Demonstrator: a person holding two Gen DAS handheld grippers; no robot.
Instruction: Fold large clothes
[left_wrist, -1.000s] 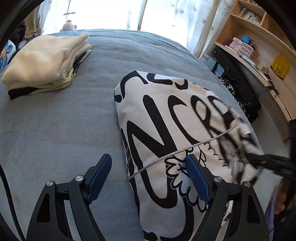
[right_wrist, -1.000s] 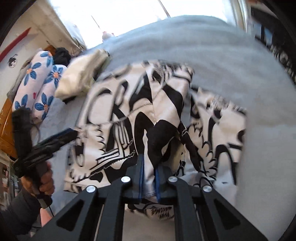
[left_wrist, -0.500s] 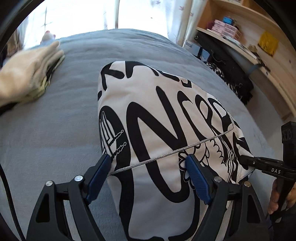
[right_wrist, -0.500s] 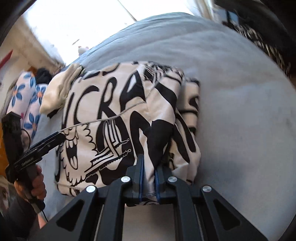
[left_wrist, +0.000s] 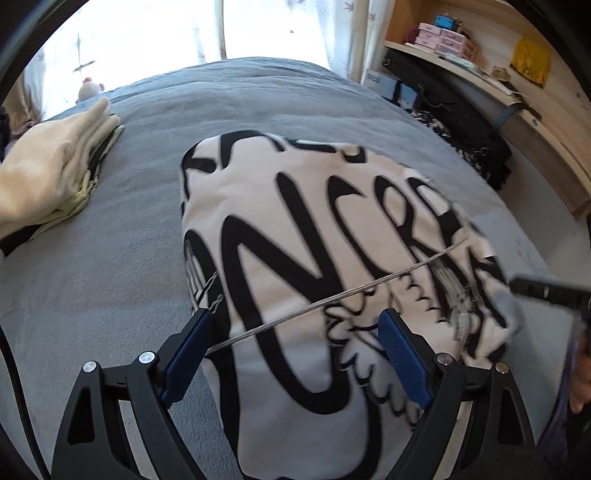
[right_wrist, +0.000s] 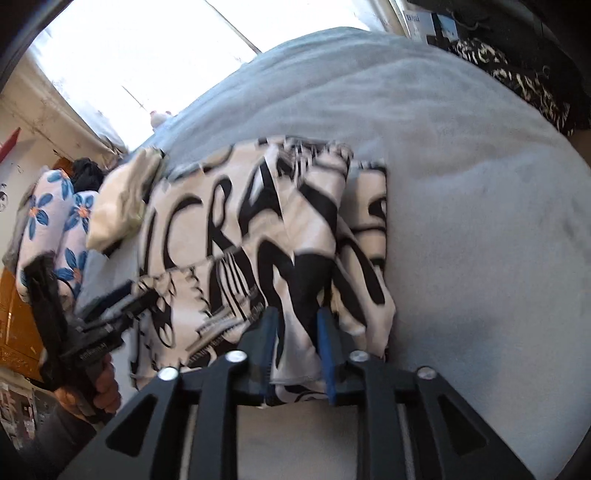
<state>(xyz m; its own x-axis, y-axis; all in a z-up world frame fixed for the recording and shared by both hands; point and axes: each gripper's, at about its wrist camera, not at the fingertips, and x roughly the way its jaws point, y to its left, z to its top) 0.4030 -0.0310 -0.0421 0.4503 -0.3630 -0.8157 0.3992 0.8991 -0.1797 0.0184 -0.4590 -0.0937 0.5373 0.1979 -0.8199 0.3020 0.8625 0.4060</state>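
Note:
A white garment with bold black lettering (left_wrist: 295, 229) lies folded on the grey bed (left_wrist: 110, 277). My left gripper (left_wrist: 295, 332) hovers low over its near left part, jaws wide and still opening, gripping nothing. Its blue pads (left_wrist: 192, 339) straddle the cloth and a thin grey cord. In the right wrist view the garment (right_wrist: 229, 221) has a raised fold between the fingers of my right gripper (right_wrist: 297, 317). Those jaws are opening and the pads stand off the cloth. The right gripper (left_wrist: 546, 291) shows at the garment's right edge. The left gripper (right_wrist: 122, 306) is held by a hand at the left.
A stack of folded cream clothes (left_wrist: 48, 177) sits on the bed's far left, with floral pillows (right_wrist: 48, 221) beyond it. A wooden shelf (left_wrist: 517, 92) and dark clothes (left_wrist: 461, 122) line the right side. A small plush toy (left_wrist: 88, 88) sits by the bright window.
The right gripper's jaws, shut on the garment's fold before, have parted. The left gripper has shifted over the garment's left edge and its jaws stand a little wider.

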